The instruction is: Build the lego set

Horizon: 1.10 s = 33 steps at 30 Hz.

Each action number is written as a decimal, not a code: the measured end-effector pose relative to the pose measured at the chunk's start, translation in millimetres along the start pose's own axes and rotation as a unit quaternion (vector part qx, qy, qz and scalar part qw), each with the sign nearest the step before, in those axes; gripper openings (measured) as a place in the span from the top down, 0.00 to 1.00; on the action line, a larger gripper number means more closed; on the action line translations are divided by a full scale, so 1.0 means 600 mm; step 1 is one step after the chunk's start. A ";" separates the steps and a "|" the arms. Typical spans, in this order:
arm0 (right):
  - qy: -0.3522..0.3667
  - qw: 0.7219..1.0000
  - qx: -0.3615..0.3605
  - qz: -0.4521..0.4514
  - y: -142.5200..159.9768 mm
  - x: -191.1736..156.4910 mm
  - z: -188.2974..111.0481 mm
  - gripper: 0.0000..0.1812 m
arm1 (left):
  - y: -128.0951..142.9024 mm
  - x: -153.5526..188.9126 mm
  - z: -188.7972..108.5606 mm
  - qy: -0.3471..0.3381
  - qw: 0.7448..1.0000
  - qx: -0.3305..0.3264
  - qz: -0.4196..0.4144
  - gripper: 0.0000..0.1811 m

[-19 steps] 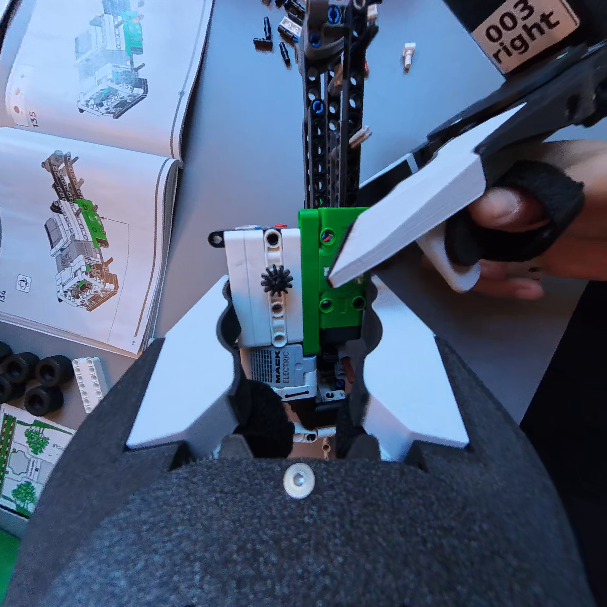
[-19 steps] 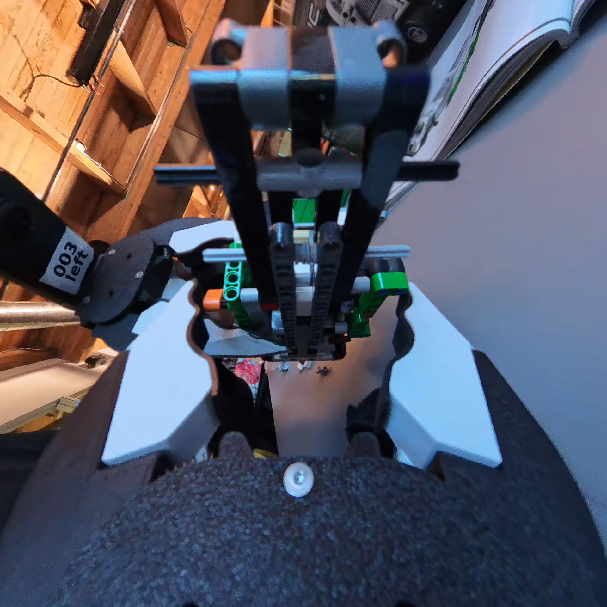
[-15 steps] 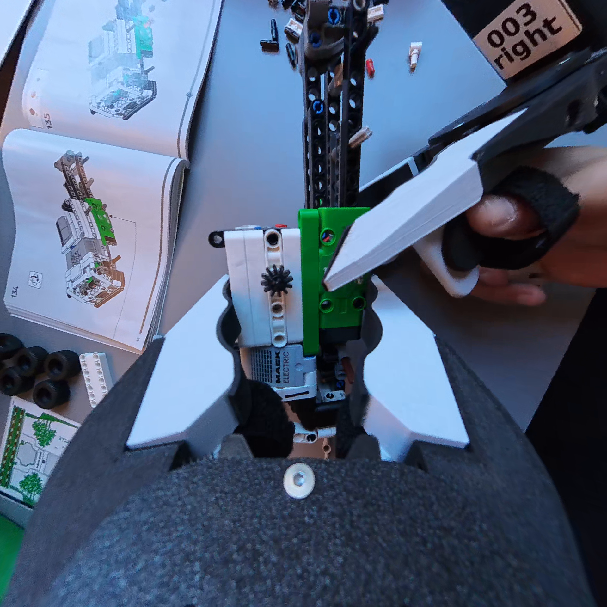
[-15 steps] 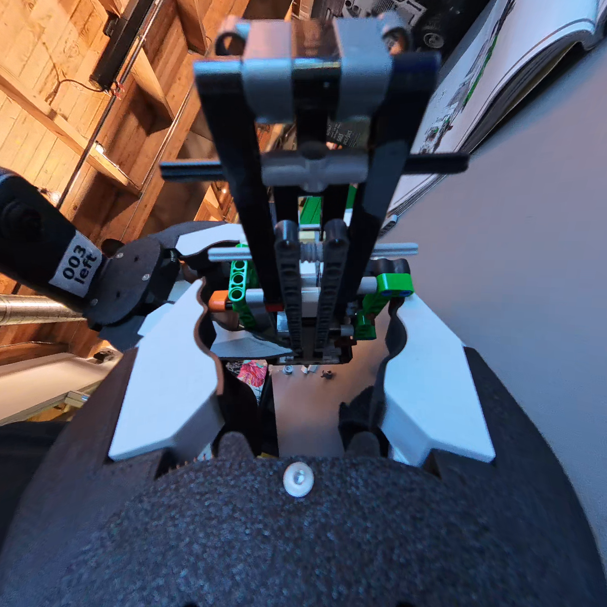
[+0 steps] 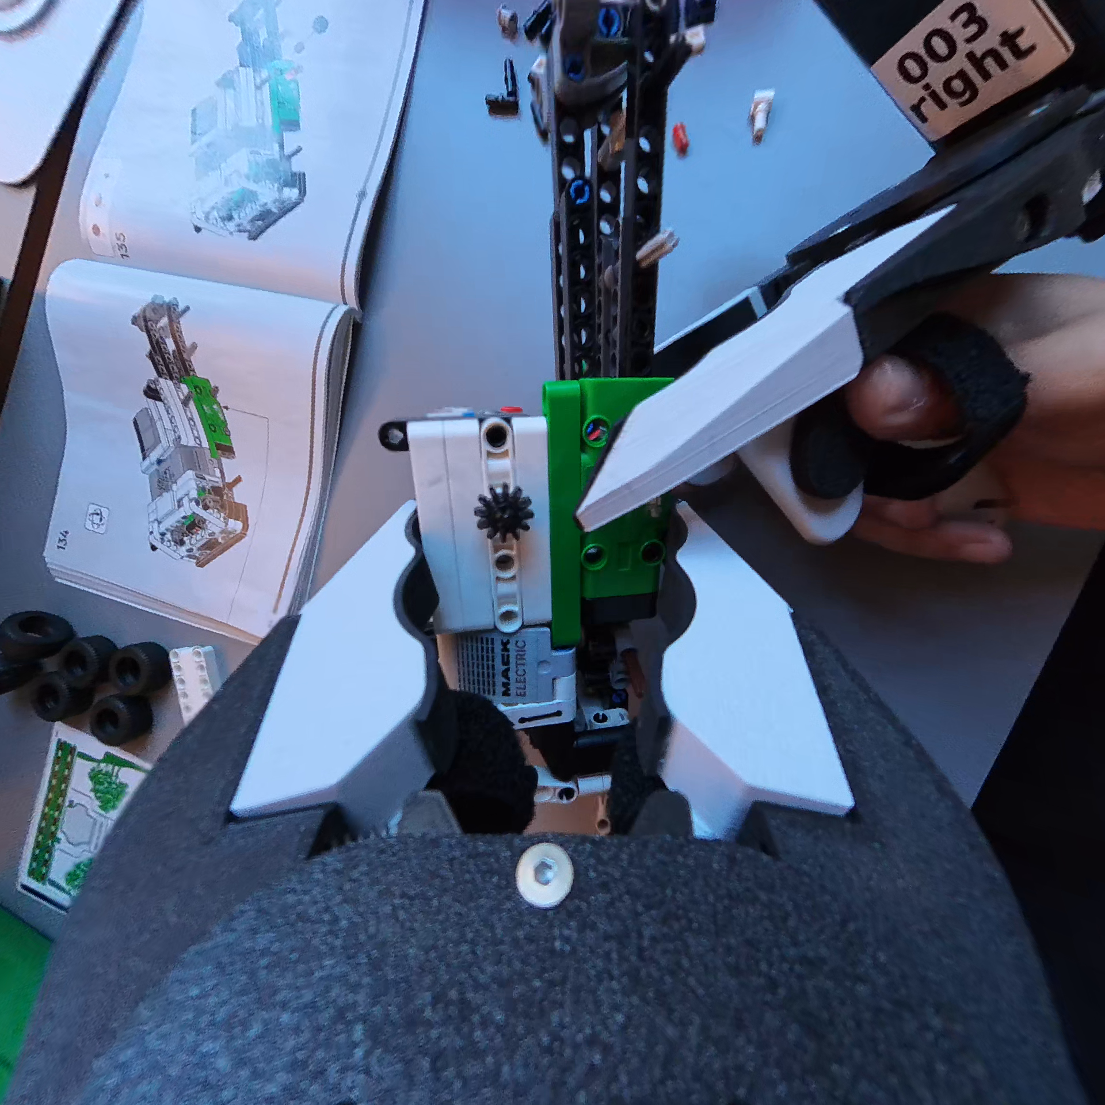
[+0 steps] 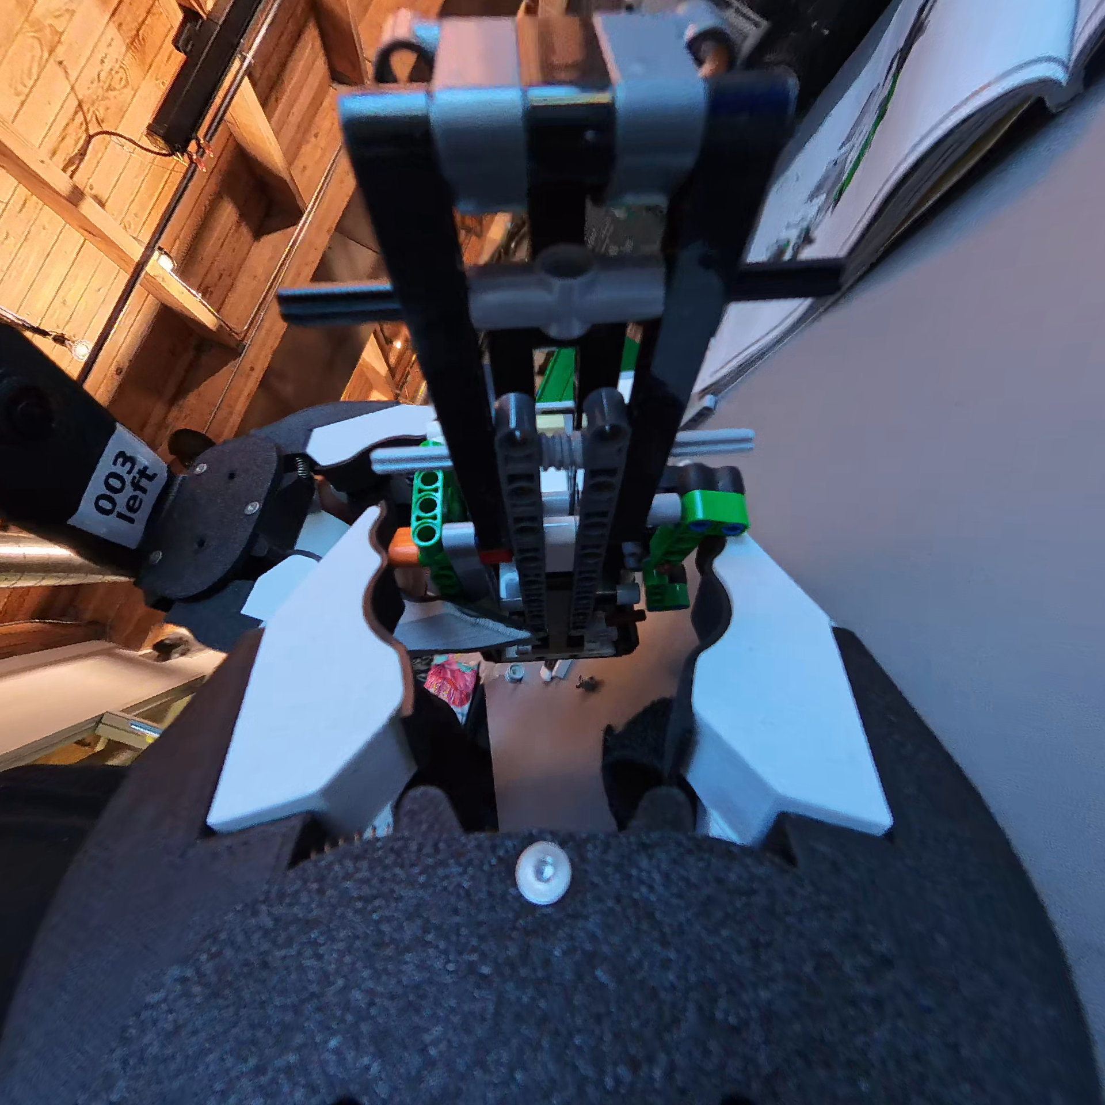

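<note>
The lego model [image 5: 466, 508] is a white block with a black gear, a green panel [image 5: 622, 562] and a grey box, with long black beams [image 5: 604, 269] running away from me. My left gripper [image 5: 547, 520] is shut on the model's white and green body. My right gripper comes in from the right, and one of its white fingers [image 5: 717, 418] lies across the green panel. In the right wrist view my right gripper [image 6: 553, 526] straddles the model's lower end [image 6: 556, 556], touching it on both sides. The black beams [image 6: 418, 299] rise in front. The left gripper [image 6: 209, 520] shows at the left.
An open instruction booklet [image 5: 197, 418] lies on the grey table at the left. Black tyres [image 5: 78, 669], a white brick [image 5: 191, 675] and a sticker sheet [image 5: 72, 807] lie below it. Small loose parts [image 5: 759, 113] lie at the far end. A person's hand [image 5: 957, 478] holds the right gripper.
Both grippers and the model have shifted slightly over the table, so the booklet and tyres sit further right in the left wrist view. Both grips are unchanged.
</note>
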State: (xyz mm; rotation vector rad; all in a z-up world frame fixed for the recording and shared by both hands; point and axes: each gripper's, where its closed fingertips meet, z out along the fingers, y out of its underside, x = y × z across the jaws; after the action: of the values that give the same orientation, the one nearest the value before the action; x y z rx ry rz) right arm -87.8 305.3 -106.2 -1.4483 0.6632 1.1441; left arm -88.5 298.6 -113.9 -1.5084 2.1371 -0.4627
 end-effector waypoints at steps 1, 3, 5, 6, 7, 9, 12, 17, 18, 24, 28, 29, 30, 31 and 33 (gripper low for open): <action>-0.003 1.000 0.006 -0.010 -0.003 -0.005 -0.001 0.45 | -0.004 0.000 -0.003 -0.001 1.000 0.006 0.004 0.59; -0.026 0.999 0.006 -0.028 -0.004 -0.020 -0.002 0.43 | -0.011 -0.002 -0.012 -0.003 1.000 0.015 0.003 0.59; -0.033 0.998 0.002 -0.051 -0.001 -0.029 -0.002 0.42 | -0.014 -0.002 -0.019 0.002 1.000 0.021 0.000 0.59; -0.027 0.998 -0.001 -0.065 0.000 -0.030 -0.002 0.43 | -0.015 -0.002 -0.021 0.003 1.000 0.024 0.001 0.59; -0.020 0.997 -0.002 -0.073 0.000 -0.029 -0.002 0.44 | -0.015 -0.001 -0.024 0.001 1.000 0.026 0.003 0.59; -0.021 0.997 0.001 -0.072 0.000 -0.031 -0.002 0.45 | -0.016 0.000 -0.026 -0.006 1.000 0.026 0.007 0.59; -0.026 0.998 0.012 -0.064 0.000 -0.031 -0.002 0.46 | -0.015 0.000 -0.026 -0.017 0.999 0.026 0.012 0.59; -0.027 0.998 0.022 -0.058 -0.005 -0.029 -0.005 0.45 | -0.017 0.005 -0.022 -0.039 0.999 0.028 0.026 0.59; -0.030 0.998 0.021 -0.056 -0.006 -0.029 -0.005 0.45 | -0.018 0.004 -0.022 -0.046 0.998 0.027 0.028 0.59; -0.029 0.997 0.006 -0.073 -0.007 -0.032 -0.007 0.47 | -0.023 0.002 -0.025 -0.060 0.997 0.029 0.033 0.59; -0.033 0.997 0.007 -0.070 -0.009 -0.031 -0.009 0.47 | -0.027 0.001 -0.024 -0.064 0.997 0.028 0.034 0.59; -0.033 0.997 0.007 -0.070 -0.010 -0.032 -0.008 0.47 | -0.027 0.001 -0.024 -0.062 0.997 0.030 0.033 0.59; -0.033 0.997 0.008 -0.072 -0.012 -0.032 -0.008 0.46 | -0.028 0.001 -0.025 -0.060 0.997 0.031 0.033 0.59; -0.036 0.997 0.006 -0.070 -0.013 -0.034 -0.008 0.46 | -0.029 0.001 -0.026 -0.058 0.997 0.033 0.033 0.59; -0.055 0.996 0.001 -0.068 -0.016 -0.041 -0.011 0.45 | -0.033 0.001 -0.031 -0.054 0.997 0.043 0.031 0.59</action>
State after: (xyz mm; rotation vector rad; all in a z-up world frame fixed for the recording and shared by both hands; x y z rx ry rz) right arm -86.7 296.2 -80.4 -1.3966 0.4809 1.1085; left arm -83.6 291.1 -88.2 -1.3844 2.0472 -0.4368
